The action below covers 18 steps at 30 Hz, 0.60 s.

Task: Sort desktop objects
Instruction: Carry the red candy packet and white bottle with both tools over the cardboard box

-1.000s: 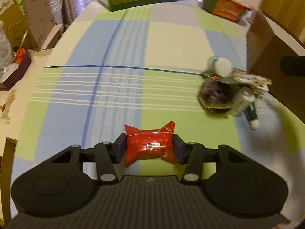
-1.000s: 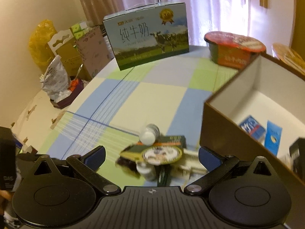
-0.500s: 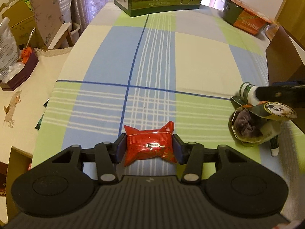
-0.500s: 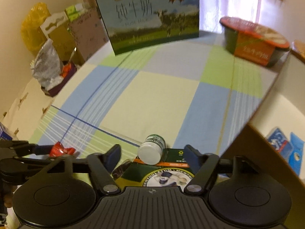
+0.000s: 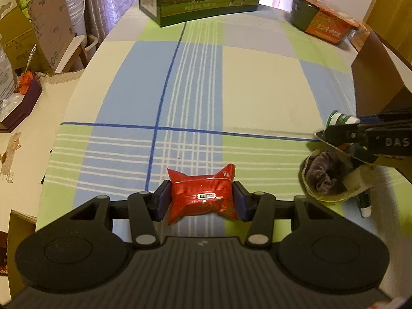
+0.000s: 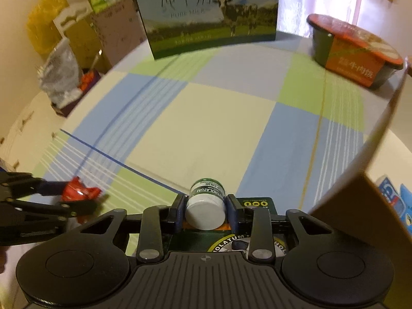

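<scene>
While the left gripper (image 5: pixel 201 200) clamps a red snack packet (image 5: pixel 203 197) between both pads above the plaid tablecloth (image 5: pixel 231 82), the right gripper (image 6: pixel 205 212) at 3 o'clock pinches a small white-capped green jar (image 6: pixel 206 206) lying on its side over a green card package (image 6: pixel 255 203). A purple scrunchie (image 5: pixel 324 173) sits just beneath. A cardboard box (image 6: pixel 360 206) stands at 4 o'clock in the right view.
</scene>
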{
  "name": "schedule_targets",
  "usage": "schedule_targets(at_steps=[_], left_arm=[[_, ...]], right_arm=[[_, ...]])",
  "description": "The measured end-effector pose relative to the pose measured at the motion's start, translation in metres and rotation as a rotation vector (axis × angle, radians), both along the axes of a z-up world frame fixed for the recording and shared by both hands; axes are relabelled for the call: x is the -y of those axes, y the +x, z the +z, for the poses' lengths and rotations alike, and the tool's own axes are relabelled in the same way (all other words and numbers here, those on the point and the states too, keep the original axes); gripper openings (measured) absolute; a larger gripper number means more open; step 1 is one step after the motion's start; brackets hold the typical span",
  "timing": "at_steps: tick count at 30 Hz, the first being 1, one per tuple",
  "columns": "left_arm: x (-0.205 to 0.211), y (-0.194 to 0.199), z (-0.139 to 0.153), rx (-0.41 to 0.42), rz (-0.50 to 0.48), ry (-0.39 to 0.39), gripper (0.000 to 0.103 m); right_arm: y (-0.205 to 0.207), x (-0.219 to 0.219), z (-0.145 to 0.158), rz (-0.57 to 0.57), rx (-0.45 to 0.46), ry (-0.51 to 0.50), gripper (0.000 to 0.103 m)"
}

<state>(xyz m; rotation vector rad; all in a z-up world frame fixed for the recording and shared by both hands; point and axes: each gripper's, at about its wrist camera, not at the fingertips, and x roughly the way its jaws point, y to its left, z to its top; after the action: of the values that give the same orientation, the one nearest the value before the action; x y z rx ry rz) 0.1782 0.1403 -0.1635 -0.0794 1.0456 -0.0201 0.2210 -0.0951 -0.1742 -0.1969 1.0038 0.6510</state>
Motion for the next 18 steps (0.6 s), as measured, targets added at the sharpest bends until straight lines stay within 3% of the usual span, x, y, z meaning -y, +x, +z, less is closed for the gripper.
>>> schedule_targets(at_steps=[18], left_arm=[[0.062, -0.02, 0.072, 0.108, -0.148, 0.004, 0.045]], right_arm=[[-0.062, 0.068, 0.067, -0.073, 0.077, 0.141, 0.031]])
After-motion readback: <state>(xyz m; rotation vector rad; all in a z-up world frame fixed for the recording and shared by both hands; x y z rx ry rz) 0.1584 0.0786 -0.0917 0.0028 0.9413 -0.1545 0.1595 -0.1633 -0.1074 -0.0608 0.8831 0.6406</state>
